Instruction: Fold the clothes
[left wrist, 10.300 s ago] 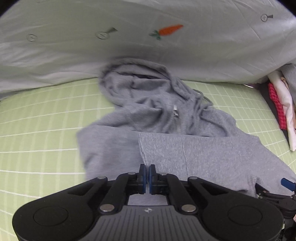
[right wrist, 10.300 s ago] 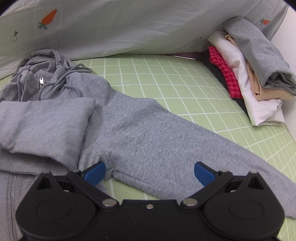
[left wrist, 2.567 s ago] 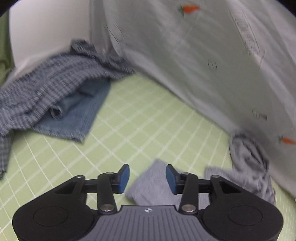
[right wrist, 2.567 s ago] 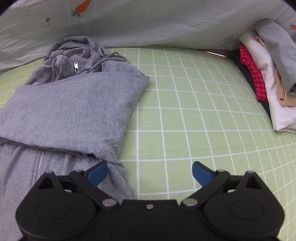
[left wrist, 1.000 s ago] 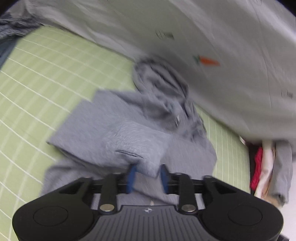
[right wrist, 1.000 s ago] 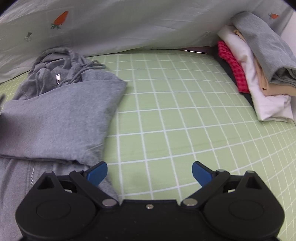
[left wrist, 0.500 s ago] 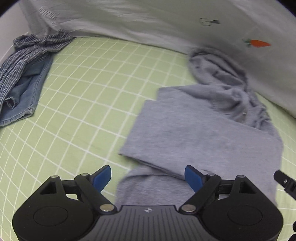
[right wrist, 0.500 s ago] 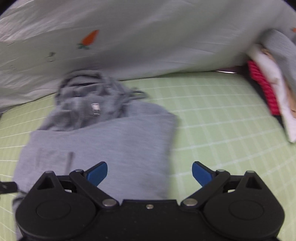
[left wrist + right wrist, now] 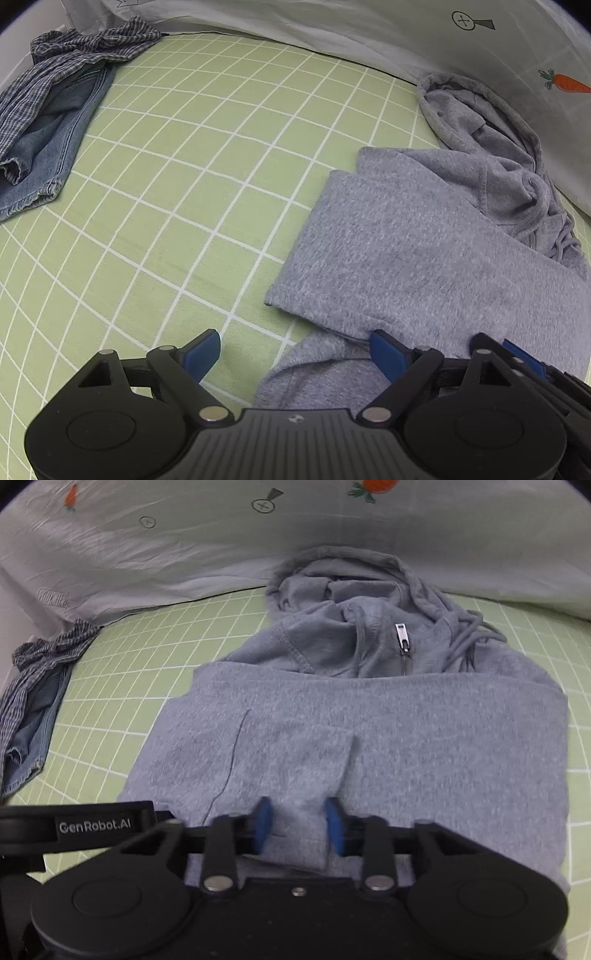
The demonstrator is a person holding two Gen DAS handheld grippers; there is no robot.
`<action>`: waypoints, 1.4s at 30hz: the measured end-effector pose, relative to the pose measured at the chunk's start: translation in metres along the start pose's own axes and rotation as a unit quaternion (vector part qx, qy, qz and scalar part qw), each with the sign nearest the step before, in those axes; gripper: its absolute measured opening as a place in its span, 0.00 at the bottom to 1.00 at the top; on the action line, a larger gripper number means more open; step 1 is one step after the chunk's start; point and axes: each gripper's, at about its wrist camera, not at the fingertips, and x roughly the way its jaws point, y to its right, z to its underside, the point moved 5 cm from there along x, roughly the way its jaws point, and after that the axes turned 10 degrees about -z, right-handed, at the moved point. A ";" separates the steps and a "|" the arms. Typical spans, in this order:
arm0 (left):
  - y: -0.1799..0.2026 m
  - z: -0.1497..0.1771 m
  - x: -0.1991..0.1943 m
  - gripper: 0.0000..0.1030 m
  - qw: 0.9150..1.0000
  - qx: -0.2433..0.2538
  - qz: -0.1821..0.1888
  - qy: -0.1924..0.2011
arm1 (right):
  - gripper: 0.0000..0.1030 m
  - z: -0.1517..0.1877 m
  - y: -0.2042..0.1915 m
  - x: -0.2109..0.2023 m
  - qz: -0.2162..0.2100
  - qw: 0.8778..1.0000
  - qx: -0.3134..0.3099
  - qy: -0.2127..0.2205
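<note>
A grey zip hoodie [image 9: 424, 251] lies on the green grid mat [image 9: 177, 177], both sleeves folded across its chest, hood toward the back sheet. It also shows in the right wrist view [image 9: 369, 738], with its zipper pull [image 9: 402, 637] below the hood. My left gripper [image 9: 295, 350] is wide open and empty at the hoodie's left lower edge, one finger over the mat, the other over fabric. My right gripper [image 9: 298, 825] is partly closed, its blue pads on either side of a folded sleeve end; the jaws still stand apart.
A checked shirt [image 9: 66, 62] and blue jeans [image 9: 40, 155] lie crumpled at the mat's far left; they also show in the right wrist view [image 9: 33, 701]. A white sheet with carrot prints [image 9: 221, 535] hangs along the back. The left gripper's body [image 9: 74, 827] is beside the right one.
The right gripper has swung left over the hoodie and its jaws have narrowed around the sleeve end. The left gripper has come closer to the hoodie's left edge, still wide open.
</note>
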 end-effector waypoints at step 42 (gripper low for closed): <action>0.036 -0.010 -0.041 0.92 0.998 0.037 0.015 0.057 | 0.87 0.013 0.142 -0.088 0.133 0.989 0.054 0.019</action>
